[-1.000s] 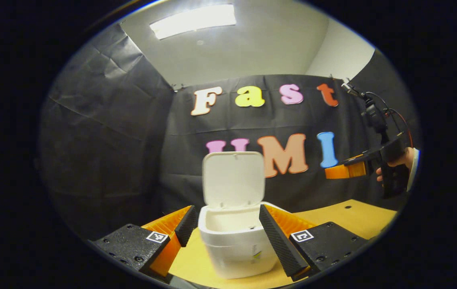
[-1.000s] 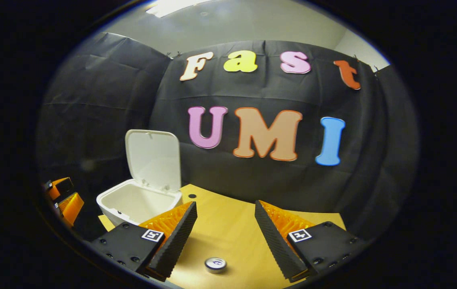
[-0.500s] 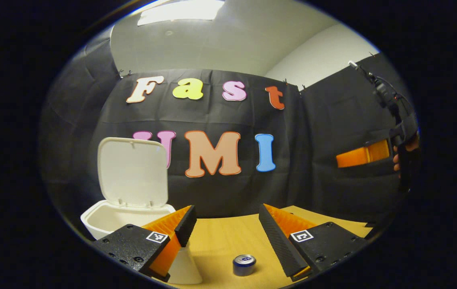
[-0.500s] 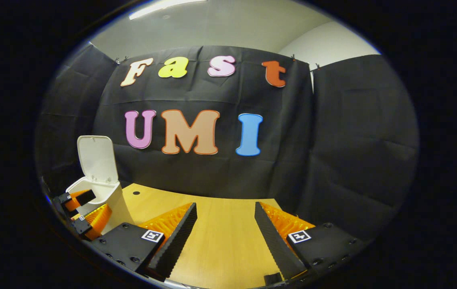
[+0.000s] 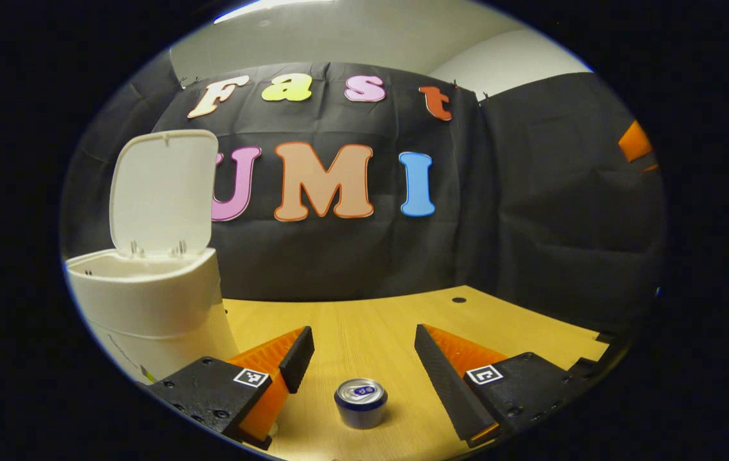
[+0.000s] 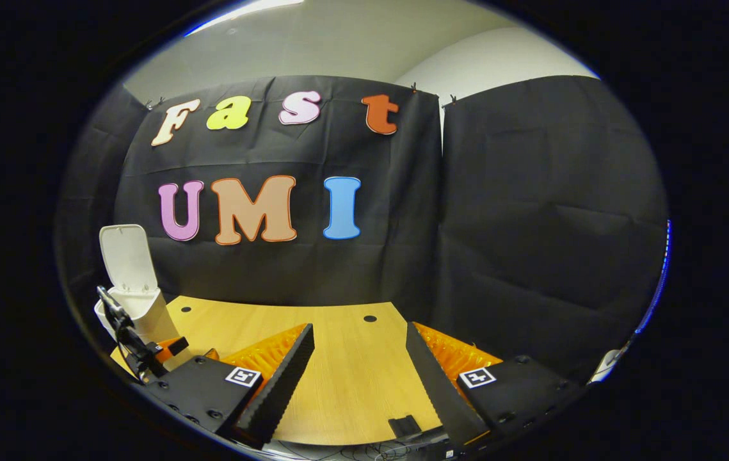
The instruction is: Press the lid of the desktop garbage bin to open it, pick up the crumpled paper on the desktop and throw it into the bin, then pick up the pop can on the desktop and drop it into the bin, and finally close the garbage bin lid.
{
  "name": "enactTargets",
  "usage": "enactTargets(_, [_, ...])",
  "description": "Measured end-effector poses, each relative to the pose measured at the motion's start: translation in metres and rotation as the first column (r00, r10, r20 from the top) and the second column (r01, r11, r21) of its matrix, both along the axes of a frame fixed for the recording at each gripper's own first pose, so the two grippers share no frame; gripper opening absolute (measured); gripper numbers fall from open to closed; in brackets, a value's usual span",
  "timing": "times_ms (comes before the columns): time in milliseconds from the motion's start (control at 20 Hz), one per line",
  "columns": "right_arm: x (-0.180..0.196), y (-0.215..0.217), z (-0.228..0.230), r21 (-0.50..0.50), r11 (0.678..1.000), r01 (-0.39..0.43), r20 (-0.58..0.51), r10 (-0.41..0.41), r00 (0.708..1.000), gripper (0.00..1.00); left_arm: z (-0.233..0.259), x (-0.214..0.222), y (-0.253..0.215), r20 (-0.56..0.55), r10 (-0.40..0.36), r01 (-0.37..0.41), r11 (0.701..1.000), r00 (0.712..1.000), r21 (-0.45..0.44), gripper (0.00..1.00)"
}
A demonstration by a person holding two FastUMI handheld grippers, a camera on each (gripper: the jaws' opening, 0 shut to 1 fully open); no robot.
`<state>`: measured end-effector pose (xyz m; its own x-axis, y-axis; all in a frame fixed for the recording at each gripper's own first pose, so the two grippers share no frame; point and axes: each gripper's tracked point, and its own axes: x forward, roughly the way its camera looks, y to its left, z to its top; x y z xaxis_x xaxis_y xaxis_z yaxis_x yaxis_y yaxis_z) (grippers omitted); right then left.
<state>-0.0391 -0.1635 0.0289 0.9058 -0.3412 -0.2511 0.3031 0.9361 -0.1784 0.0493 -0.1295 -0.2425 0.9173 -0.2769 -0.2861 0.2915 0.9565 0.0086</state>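
Left gripper (image 5: 364, 358): spread wide and empty. One second ago it framed the open bin head-on; it has since swung to its right and dropped low over the table, so that the can now stands upright on the wood between its two fingers, touching neither.
Can (image 5: 361, 402): upright on the table (image 5: 364, 314), top facing up, just beside the bin's right flank; not yet gripped.
Bin (image 5: 146, 307): at the left of the left gripper view, its lid (image 5: 162, 189) tipped fully back and standing open; from this low angle its inside is hidden.
Crumpled paper: no paper lies on the stretch of table in either view; judged to be already in the bin, though that cannot be checked.
Right gripper (image 6: 358, 378): spread wide and empty, turned further away from the bin over the last second, looking across bare wood toward the booth's right wall; the bin sits small at the far left of the right gripper view.
Stage of task: paper step apparently finished, can step beginning.
Next move, as a judgement: close the left fingers on the can's sides, lift, carry left over the open rim.
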Motion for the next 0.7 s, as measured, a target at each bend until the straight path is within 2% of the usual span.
enactTargets(150, [-0.012,-0.005,-0.007,0.002,1.0,0.01,-0.021,-0.009,1.0,0.96,-0.036,-0.003,0.0,-0.036,0.006,-0.004,0.998,0.999,0.058,0.96])
enactTargets(300, [-0.012,-0.007,0.0,-0.017,1.0,0.018,0.005,-0.018,1.0,0.96,-0.073,-0.002,0.002,-0.087,0.017,-0.01,0.996,0.996,0.085,0.95])
enactTargets(400, [-0.01,-0.007,0.005,-0.036,0.999,0.017,0.022,-0.016,1.0,0.96,-0.092,-0.003,0.008,-0.129,0.047,-0.037,0.996,0.991,0.079,0.96])
enactTargets(450, [-0.01,-0.008,0.008,-0.044,0.999,0.02,0.026,-0.019,0.999,1.0,-0.1,-0.003,0.01,-0.149,0.057,-0.047,0.996,0.987,0.072,0.96])
enactTargets(550, [-0.01,-0.01,0.009,-0.041,0.999,0.023,0.031,-0.022,0.999,0.96,-0.114,-0.003,0.012,-0.178,0.073,-0.061,0.995,0.981,0.075,0.96])
enactTargets(600, [-0.01,-0.01,0.007,-0.034,0.999,0.023,0.03,-0.022,0.999,1.0,-0.121,-0.004,0.014,-0.19,0.08,-0.064,0.994,0.979,0.085,0.96])
enactTargets(700, [-0.008,-0.009,0.001,-0.027,0.999,0.022,0.019,-0.021,1.0,0.96,-0.133,-0.006,0.014,-0.219,0.077,-0.057,0.994,0.973,0.096,0.96])
